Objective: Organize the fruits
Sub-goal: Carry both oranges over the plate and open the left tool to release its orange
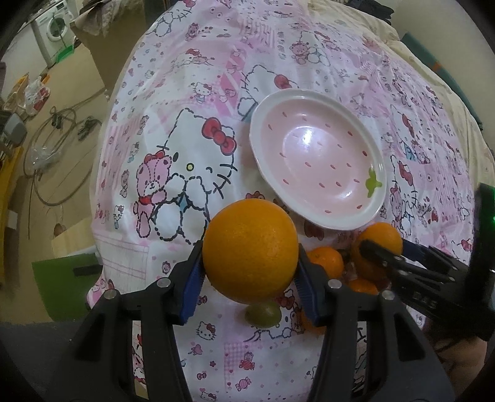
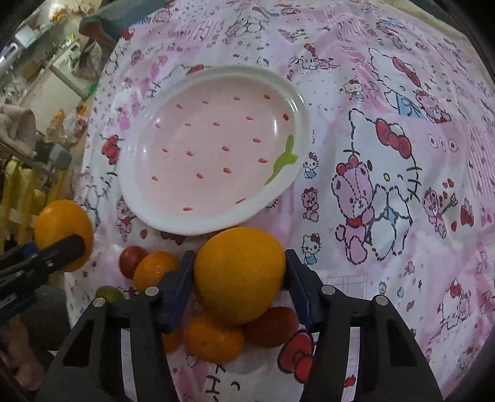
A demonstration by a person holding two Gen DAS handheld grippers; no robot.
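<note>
My left gripper is shut on a large orange, held above the cloth just short of the pink strawberry plate. My right gripper is shut on another large orange, near the plate's front rim. The plate holds nothing. Each gripper shows in the other's view: the right gripper with its orange, the left gripper with its orange. Small oranges, red fruits and a green fruit lie on the cloth below the grippers.
The table is covered by a pink Hello Kitty cloth. A washing machine, cables and cardboard boxes are on the floor to the left. A green board stands by the table's left edge.
</note>
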